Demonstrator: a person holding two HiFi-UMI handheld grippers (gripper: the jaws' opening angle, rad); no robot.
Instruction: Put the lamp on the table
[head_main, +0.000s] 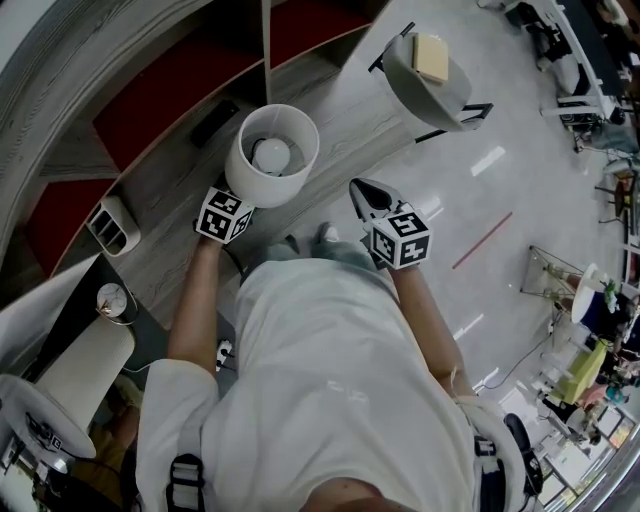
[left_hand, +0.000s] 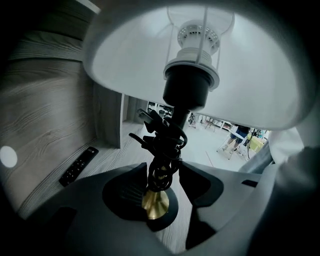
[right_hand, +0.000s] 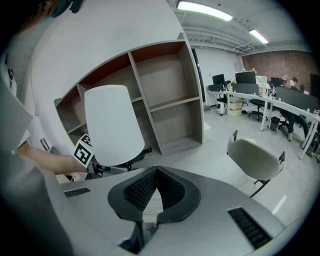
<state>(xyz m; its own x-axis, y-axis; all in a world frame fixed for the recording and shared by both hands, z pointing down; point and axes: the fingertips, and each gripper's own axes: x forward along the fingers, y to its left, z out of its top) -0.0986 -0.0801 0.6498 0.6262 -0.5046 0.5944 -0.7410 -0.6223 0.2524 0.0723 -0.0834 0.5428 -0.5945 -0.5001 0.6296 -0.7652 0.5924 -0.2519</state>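
Note:
The lamp (head_main: 272, 154) has a white shade with the bulb showing from above, and it stands on the grey wood table (head_main: 165, 190). In the left gripper view its stem (left_hand: 161, 165), wound with black cord, rises from a brass foot (left_hand: 155, 202) on a black base. My left gripper (left_hand: 164, 169) is open, one pad on each side of the stem with a gap showing. Only its marker cube (head_main: 224, 214) shows in the head view; the shade hides the jaws. My right gripper (head_main: 362, 192) hangs to the right of the lamp, shut and empty, tips meeting (right_hand: 156, 169).
A black remote (left_hand: 78, 165) lies on the table left of the lamp. Open grey shelves (right_hand: 167, 95) rise behind. A grey chair (head_main: 430, 75) stands on the glossy floor to the right. A white organiser (head_main: 113, 226) sits at the table's left end.

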